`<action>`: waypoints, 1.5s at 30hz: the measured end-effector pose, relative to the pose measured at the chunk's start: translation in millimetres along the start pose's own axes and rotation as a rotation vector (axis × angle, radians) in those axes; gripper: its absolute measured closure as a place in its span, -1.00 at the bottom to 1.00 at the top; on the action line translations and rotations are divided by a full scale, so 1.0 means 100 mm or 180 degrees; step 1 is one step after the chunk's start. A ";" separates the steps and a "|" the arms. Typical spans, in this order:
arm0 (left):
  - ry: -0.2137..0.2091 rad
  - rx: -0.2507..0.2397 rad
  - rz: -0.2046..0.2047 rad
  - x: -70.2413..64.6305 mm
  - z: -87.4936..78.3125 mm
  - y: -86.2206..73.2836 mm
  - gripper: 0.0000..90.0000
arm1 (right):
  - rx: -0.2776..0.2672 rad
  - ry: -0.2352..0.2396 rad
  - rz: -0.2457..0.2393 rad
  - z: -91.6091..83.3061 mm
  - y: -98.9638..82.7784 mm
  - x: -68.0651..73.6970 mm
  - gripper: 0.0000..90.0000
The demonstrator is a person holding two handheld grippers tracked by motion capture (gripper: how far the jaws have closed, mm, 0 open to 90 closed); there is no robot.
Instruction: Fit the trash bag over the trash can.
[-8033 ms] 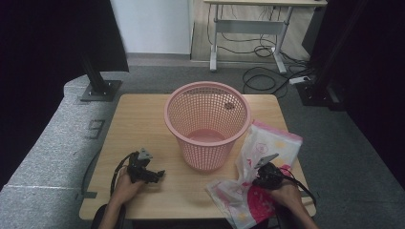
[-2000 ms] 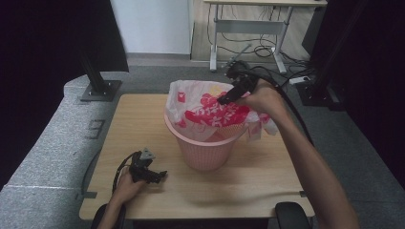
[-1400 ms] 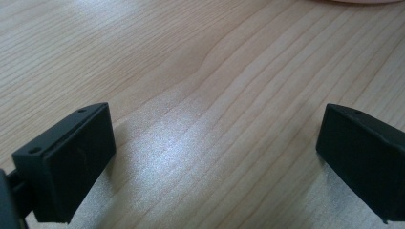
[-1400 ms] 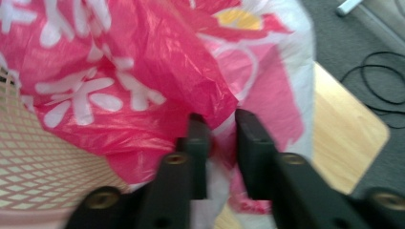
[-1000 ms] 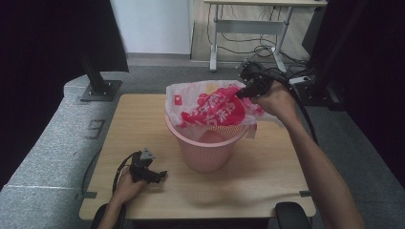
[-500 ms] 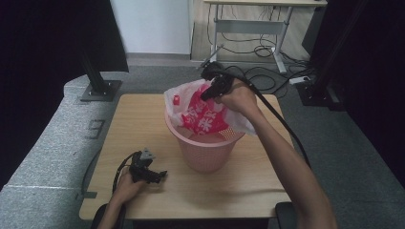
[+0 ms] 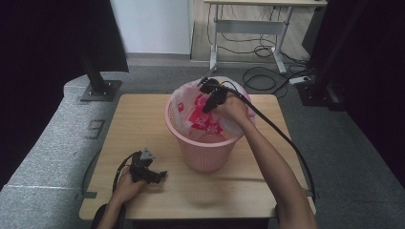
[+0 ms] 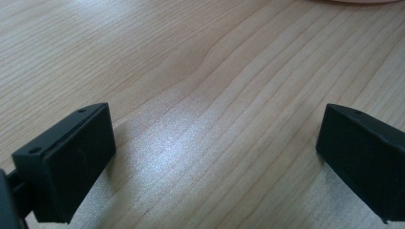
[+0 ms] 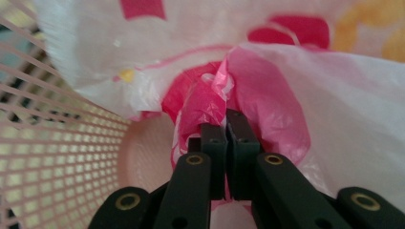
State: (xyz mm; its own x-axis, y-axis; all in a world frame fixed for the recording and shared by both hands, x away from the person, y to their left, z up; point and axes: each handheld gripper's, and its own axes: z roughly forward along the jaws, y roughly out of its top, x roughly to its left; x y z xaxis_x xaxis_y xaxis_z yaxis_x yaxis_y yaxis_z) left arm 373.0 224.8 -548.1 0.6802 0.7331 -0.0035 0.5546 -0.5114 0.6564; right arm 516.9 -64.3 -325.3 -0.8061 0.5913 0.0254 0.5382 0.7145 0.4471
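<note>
Your right gripper (image 7: 206,109) hangs over the mouth of the pink basket (image 7: 205,157), tilted down into it, with your right forearm reaching in from the near right corner of the table (image 7: 143,124). Its jaws are pressed together on a fold of the plastic bag (image 7: 203,119), a thin white film printed with pink and red shapes. In the right gripper view the pinched fold (image 9: 224,86) bunches up just past the jaw tips, and the rest of the bag spreads above and to the right of it, while the basket's lattice wall (image 9: 52,157) runs down the left side and its pale floor shows below the fold.

From above, the bag sits inside the basket, draped against the far and left parts of the rim, with a white edge lying over the rim on the far side.

Your left gripper (image 7: 152,175) rests on the table near the basket's front left, well apart from it. Its jaws stand spread wide in the left gripper view, with bare wood grain between them and nothing held
</note>
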 end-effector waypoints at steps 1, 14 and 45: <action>0.0000 0.0000 0.0000 0.00 0.00 0.00 -1.00 | 0.0032 0.0000 -0.0003 0.00 -0.02 -0.02 0.86; 0.0000 -0.0001 -0.0001 0.00 0.00 0.00 -1.00 | -0.0449 0.0013 -0.0065 -0.84 -0.05 -0.06 -0.18; 0.0000 -0.0006 -0.0006 0.00 0.00 0.00 -1.00 | -0.0345 -0.0659 0.0265 -0.40 -0.20 -0.75 0.32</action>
State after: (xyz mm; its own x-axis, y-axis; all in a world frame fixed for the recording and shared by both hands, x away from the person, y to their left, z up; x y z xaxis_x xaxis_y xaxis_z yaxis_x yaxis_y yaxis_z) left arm 373.1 224.7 -548.3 0.6791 0.7340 -0.0047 0.5549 -0.5092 0.6579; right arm 556.2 -137.9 -300.6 -0.6864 0.7185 -0.1126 0.5621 0.6224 0.5447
